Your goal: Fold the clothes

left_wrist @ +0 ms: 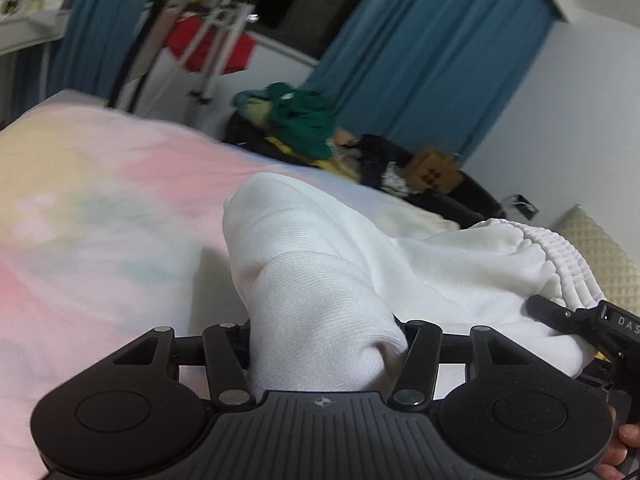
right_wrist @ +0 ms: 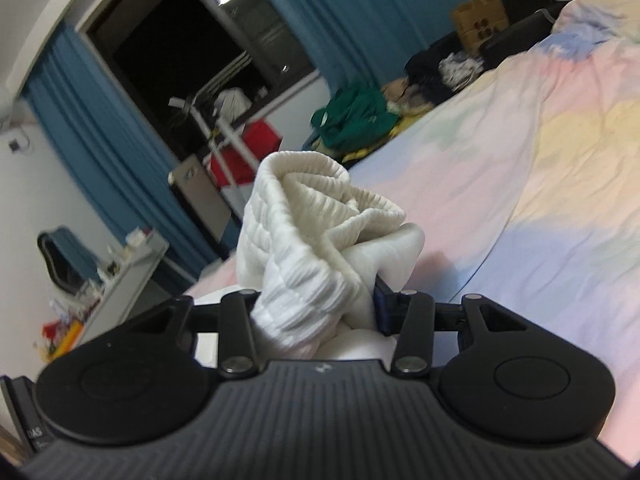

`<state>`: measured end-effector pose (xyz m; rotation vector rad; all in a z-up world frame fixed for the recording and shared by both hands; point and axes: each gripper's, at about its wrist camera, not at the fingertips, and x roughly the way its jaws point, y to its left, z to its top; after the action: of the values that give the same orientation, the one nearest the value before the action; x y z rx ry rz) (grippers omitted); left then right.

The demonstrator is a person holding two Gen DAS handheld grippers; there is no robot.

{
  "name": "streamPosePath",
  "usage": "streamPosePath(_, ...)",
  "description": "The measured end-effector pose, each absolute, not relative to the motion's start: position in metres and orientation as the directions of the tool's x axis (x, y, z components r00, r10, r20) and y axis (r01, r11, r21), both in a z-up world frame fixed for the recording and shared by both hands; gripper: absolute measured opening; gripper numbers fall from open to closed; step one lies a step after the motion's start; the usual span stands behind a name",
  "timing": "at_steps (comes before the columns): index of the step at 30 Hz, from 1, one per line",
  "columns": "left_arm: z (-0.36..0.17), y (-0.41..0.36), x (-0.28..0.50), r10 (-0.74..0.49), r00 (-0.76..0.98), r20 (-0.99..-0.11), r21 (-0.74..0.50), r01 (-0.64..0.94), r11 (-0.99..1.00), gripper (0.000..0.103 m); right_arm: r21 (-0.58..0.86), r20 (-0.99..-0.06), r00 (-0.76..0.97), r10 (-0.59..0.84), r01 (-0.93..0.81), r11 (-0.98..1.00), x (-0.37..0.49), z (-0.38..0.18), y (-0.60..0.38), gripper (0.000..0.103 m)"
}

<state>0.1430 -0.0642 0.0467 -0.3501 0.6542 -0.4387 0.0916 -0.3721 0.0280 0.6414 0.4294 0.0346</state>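
A white garment [left_wrist: 320, 264] with a ribbed elastic band [left_wrist: 560, 256] hangs lifted over a bed with a pastel sheet [left_wrist: 100, 200]. My left gripper [left_wrist: 326, 344] is shut on a thick bunch of its smooth white cloth, which hides the fingertips. In the left wrist view my right gripper [left_wrist: 560, 316] shows at the right edge, clamped at the ribbed band. In the right wrist view my right gripper [right_wrist: 320, 312] is shut on the bunched ribbed band [right_wrist: 316, 224], which rises in folds above the fingers and hides their tips.
Blue curtains [left_wrist: 432, 48] flank a dark window [right_wrist: 192, 64]. A heap of clothes with a green garment [left_wrist: 304, 120] and a cardboard box [left_wrist: 430, 170] lie beyond the bed's far edge. A drying rack with a red cloth [left_wrist: 208, 48] and a white desk [right_wrist: 128, 276] stand nearby.
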Motion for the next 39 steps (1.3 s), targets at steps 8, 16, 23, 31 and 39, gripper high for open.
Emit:
streamPosePath(8,0.057,-0.234,0.202,-0.607,0.625,-0.491,-0.457,0.408,0.79,0.056,0.632,-0.34,0.94,0.014,0.218,0.743,0.093,0.049,-0.503,0.046)
streamPosePath(16,0.015,-0.378,0.259,-0.705,0.51,-0.492,-0.474,0.523,0.709,0.056,0.615,-0.349,0.924,-0.154,0.35,0.706,0.112,0.026,-0.62,0.046)
streamPosePath(23,-0.05,-0.424,0.286,-0.694,0.445,-0.567,-0.416,0.572,0.707,0.056,0.594,-0.401,0.894,-0.199,0.419,0.686,0.127,-0.036,-0.664,0.046)
streamPosePath(31,-0.1,-0.412,0.286,-0.681,0.424,-0.597,-0.372,0.605,0.704,0.063,0.57,-0.492,0.851,-0.185,0.476,0.67,0.116,-0.087,-0.658,0.047)
streamPosePath(39,-0.078,-0.414,0.248,-0.595,0.498,-0.631,-0.21,0.629,0.749,0.097,0.658,-0.608,0.784,-0.126,0.587,0.472,0.096,-0.132,-0.668,0.06)
